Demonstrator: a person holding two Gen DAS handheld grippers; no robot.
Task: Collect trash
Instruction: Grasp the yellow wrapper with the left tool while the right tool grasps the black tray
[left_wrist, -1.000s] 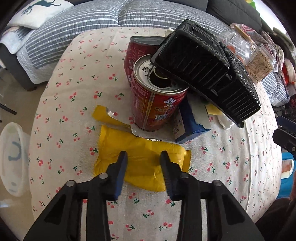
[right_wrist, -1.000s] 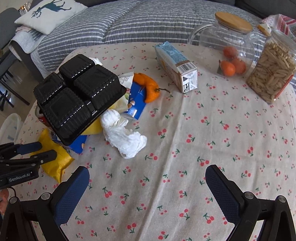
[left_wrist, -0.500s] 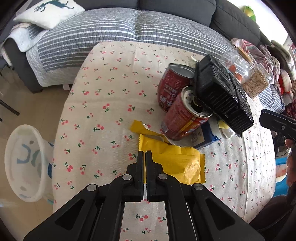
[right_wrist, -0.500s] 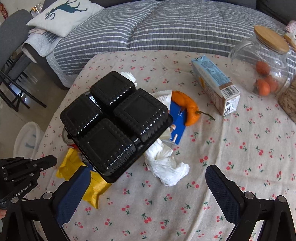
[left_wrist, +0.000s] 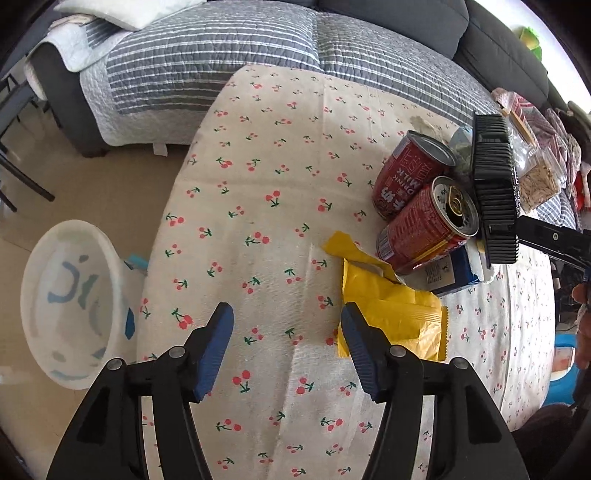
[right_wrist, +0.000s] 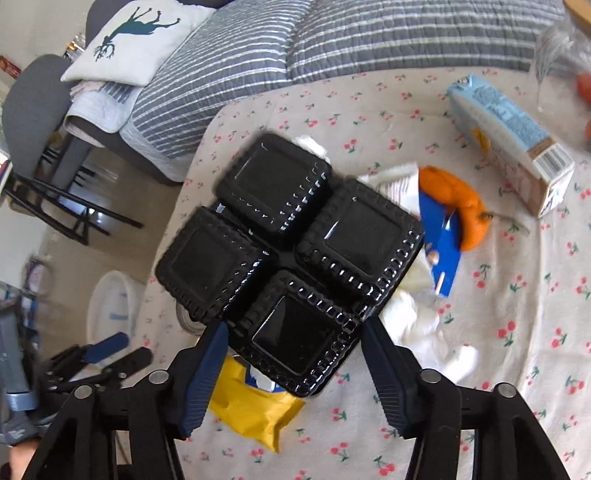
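A black four-compartment plastic tray (right_wrist: 288, 254) sits between the fingers of my right gripper (right_wrist: 295, 347), lifted above the table; in the left wrist view it shows edge-on (left_wrist: 495, 184) beside two red cans (left_wrist: 428, 225). A yellow wrapper (left_wrist: 391, 310) lies on the cherry-print tablecloth (left_wrist: 266, 206) just right of my left gripper (left_wrist: 286, 325), which is open and empty. The wrapper also shows under the tray (right_wrist: 251, 410).
A white bin (left_wrist: 70, 306) stands on the floor left of the table. White tissue (right_wrist: 424, 332), a blue packet (right_wrist: 443, 258), orange peel (right_wrist: 458, 206) and a light blue carton (right_wrist: 509, 133) lie on the table. A striped sofa (left_wrist: 221, 55) is behind.
My left gripper opened and pulled back left, away from the yellow wrapper. My right gripper closed in around the black tray, which rose and tilted off the cans.
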